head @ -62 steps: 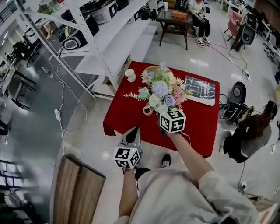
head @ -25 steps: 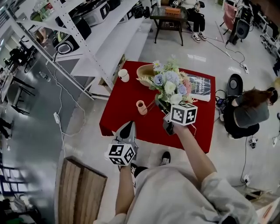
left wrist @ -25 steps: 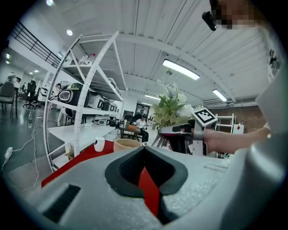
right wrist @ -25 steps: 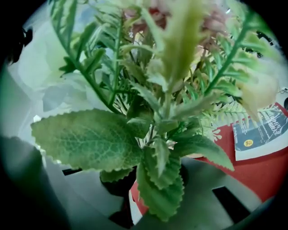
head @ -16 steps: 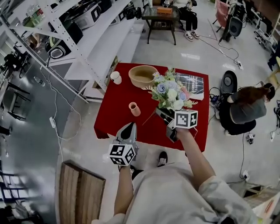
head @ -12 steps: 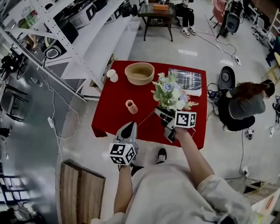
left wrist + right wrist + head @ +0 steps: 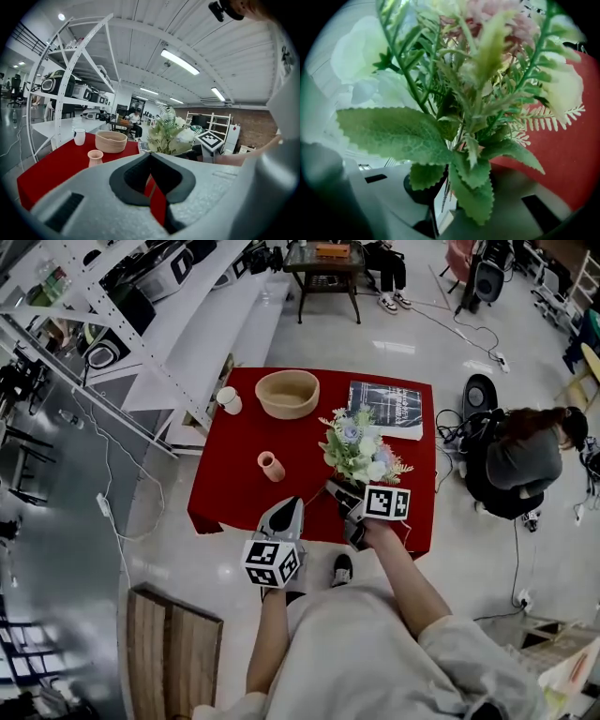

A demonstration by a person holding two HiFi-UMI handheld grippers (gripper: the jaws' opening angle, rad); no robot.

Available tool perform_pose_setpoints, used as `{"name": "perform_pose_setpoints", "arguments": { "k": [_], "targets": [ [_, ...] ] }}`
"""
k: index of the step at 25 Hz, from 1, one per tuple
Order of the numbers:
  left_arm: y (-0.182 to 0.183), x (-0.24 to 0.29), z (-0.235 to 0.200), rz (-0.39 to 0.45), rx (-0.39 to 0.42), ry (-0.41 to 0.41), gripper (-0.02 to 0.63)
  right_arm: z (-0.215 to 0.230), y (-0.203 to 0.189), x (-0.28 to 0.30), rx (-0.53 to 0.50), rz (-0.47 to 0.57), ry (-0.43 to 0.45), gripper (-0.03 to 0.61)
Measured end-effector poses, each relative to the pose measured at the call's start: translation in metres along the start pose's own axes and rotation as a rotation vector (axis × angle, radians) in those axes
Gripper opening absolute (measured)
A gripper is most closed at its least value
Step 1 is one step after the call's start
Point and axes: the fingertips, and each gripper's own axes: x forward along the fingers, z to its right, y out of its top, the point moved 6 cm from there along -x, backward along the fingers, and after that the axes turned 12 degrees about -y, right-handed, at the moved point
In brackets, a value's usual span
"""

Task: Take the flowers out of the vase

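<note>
The artificial bouquet [image 7: 359, 448] has left the small pink vase [image 7: 270, 466] and come down low over the red table [image 7: 220, 498], well right of it. Your right gripper [image 7: 339, 493] stays clamped on its stems. Your left gripper [image 7: 284, 515] is closed and empty. Extraction looks done.

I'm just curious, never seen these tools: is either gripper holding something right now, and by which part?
The right gripper holds the flowers by their stems, at the bottom of the bunch. The left gripper holds nothing.
</note>
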Motion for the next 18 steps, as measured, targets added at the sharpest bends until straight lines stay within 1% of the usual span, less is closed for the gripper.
{"name": "perform_pose_setpoints", "arguments": {
  "k": [3, 6, 10, 12, 15, 18],
  "targets": [
    [-0.002, 0.007, 0.001, -0.029, 0.016, 0.003, 0.009, 0.0, -0.002, 0.005, -0.028, -0.006, -0.036, 0.044],
    [-0.004, 0.011, 0.004, -0.036, 0.01, 0.0, 0.01, -0.001, -0.008, 0.01, -0.051, -0.027, -0.048, 0.044],
    [-0.002, 0.01, 0.004, -0.028, 0.011, -0.009, 0.009, -0.008, -0.012, 0.017, -0.132, -0.065, -0.082, 0.044],
    [-0.001, 0.006, 0.001, -0.029, 0.01, 0.0, 0.009, -0.012, -0.008, 0.017, -0.203, -0.08, -0.118, 0.044],
    [0.003, 0.0, -0.003, -0.009, -0.007, 0.016, 0.009, -0.022, 0.003, 0.011, -0.367, -0.086, -0.197, 0.044],
    [0.006, 0.002, 0.002, 0.01, -0.005, 0.01, 0.009, -0.028, 0.019, -0.001, -0.501, -0.026, -0.287, 0.044]
  ]
}}
